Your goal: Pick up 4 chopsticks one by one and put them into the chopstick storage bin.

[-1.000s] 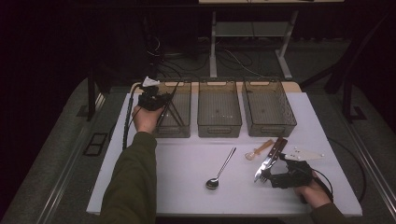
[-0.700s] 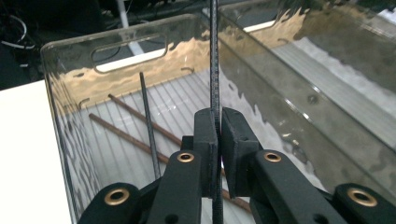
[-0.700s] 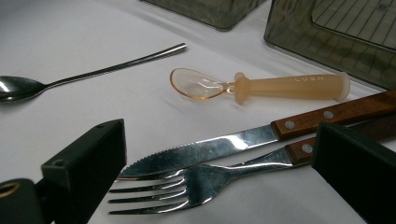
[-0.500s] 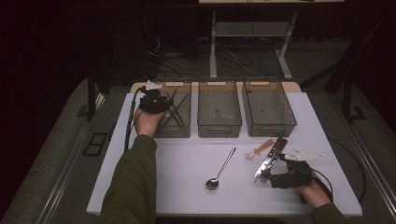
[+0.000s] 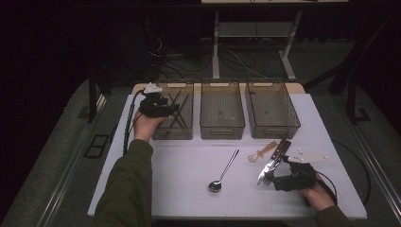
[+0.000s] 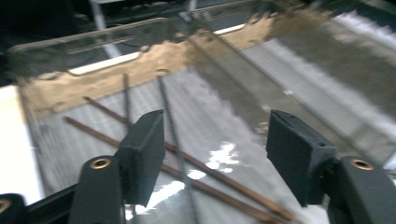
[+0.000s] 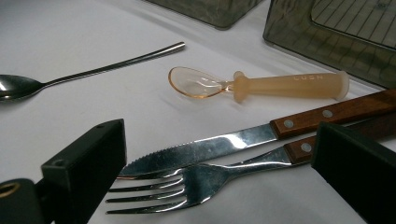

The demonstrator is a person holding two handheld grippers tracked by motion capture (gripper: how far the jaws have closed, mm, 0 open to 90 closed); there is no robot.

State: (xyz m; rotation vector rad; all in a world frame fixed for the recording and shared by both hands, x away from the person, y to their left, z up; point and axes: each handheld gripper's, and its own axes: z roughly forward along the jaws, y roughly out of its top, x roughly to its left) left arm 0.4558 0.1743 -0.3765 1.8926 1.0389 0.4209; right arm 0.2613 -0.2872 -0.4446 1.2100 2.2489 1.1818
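My left gripper point(image 5: 174, 108) hangs over the left bin point(image 5: 185, 132). Its jaws have just been opening and stand apart with nothing clamped between them point(image 6: 217, 158). Below them, two brown chopsticks point(image 6: 201, 168) and thinner dark sticks point(image 6: 126, 100) lie on the bin's floor. My right gripper point(image 5: 273, 178) rests low on the white mat, open. Between its jaws point(image 7: 222, 179) lies a wood-handled fork point(image 7: 196, 179), untouched. Beside the fork is a wood-handled knife point(image 7: 224, 147), and past it a clear orange plastic spoon point(image 7: 261, 84). A metal spoon point(image 5: 222, 172) lies at mid-mat.
Three smoky plastic bins stand in a row at the mat's far edge, with the middle bin point(image 5: 222, 125) and right bin point(image 5: 273, 127) beside the left one. Cables trail from both grippers. Dark floor and table legs lie beyond.
The left gripper's jaws have spread apart over the left bin, and that hand has shifted only slightly. The right hand and the cutlery have stayed put.
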